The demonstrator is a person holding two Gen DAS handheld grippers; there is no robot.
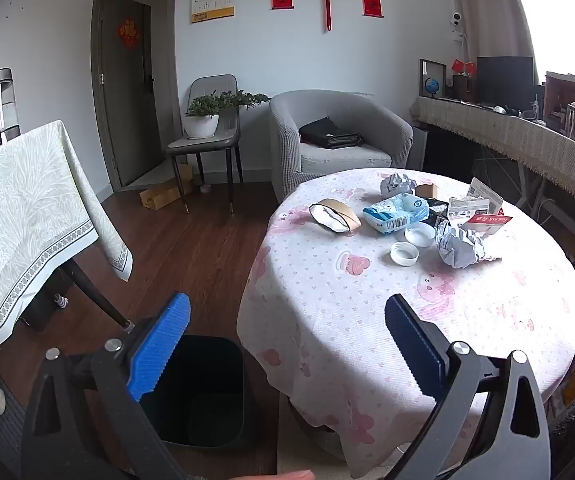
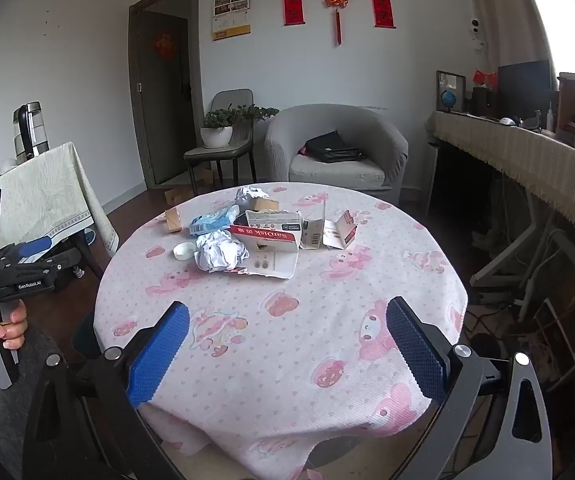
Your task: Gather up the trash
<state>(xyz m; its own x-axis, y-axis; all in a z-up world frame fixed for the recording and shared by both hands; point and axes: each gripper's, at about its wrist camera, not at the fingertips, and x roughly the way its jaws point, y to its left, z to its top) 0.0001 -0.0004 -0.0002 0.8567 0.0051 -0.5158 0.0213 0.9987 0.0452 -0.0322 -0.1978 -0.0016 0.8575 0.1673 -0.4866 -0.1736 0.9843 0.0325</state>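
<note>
While both ribbed blue claws gape, crumpled paper (image 2: pixel 220 255) tops the round table (image 2: pixel 287 320).

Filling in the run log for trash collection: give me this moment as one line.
stage: before first pick | left gripper: open, empty, above bin | right gripper: open, empty | trash pile: untouched on round table

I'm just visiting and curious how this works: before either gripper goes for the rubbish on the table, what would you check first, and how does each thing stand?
1. Left gripper open and empty: ok.
2. Right gripper open and empty: ok.
3. Black bin on the floor beside the round table, mouth unobstructed: ok.
4. Trash within view, such as the crumpled paper and white lid: ok.
5. Bin has a liner: cannot tell.
</note>
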